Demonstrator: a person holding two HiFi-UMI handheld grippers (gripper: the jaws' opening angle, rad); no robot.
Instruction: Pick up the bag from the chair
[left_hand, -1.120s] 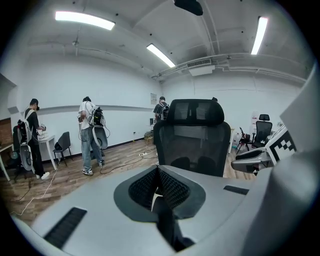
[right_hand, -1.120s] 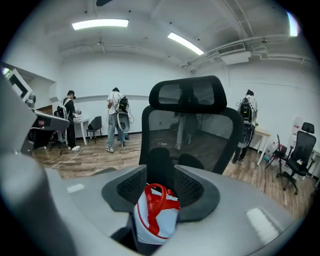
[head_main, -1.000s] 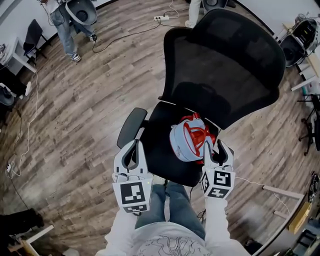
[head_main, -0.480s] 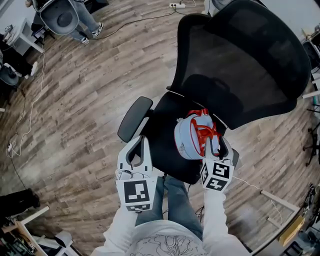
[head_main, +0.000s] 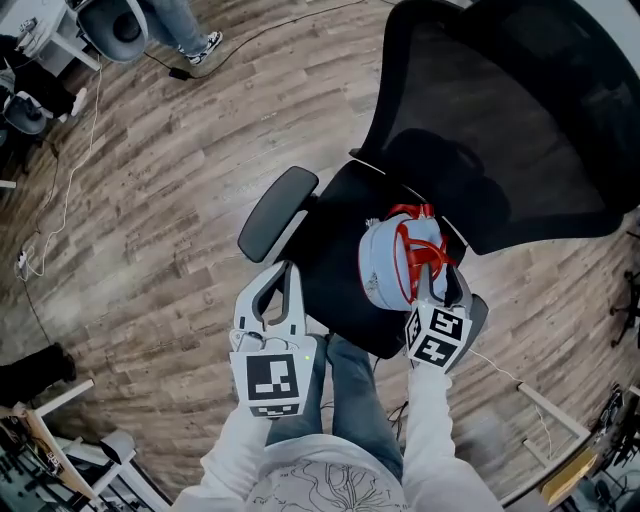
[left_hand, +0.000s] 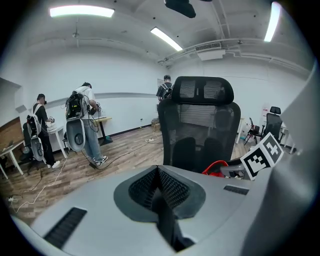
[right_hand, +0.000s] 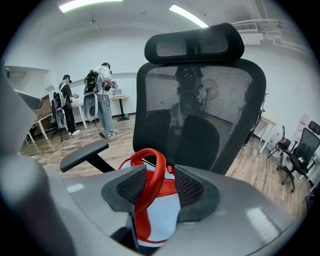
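A light blue bag (head_main: 383, 268) with red handles (head_main: 412, 243) sits on the black seat (head_main: 335, 245) of an office chair, against its mesh backrest (head_main: 520, 120). My right gripper (head_main: 437, 276) is at the bag's near side, open, with one red handle loop (right_hand: 153, 172) standing between its pads; the left pad (right_hand: 131, 185) is close against the loop and the right one stands apart. The bag's blue body (right_hand: 165, 212) shows below the jaws. My left gripper (head_main: 281, 272) hovers over the seat's front left edge, shut and empty (left_hand: 159, 187).
The chair's left armrest (head_main: 277, 212) juts out beyond my left gripper. My legs in jeans (head_main: 345, 385) stand at the seat's front edge. Cables (head_main: 60, 215) trail over the wooden floor at left. People with backpacks (left_hand: 82, 122) stand by desks far off.
My right gripper has moved forward and brought its jaws around the bag's red handle. The left gripper has kept its place by the seat's front. The bag has not moved.
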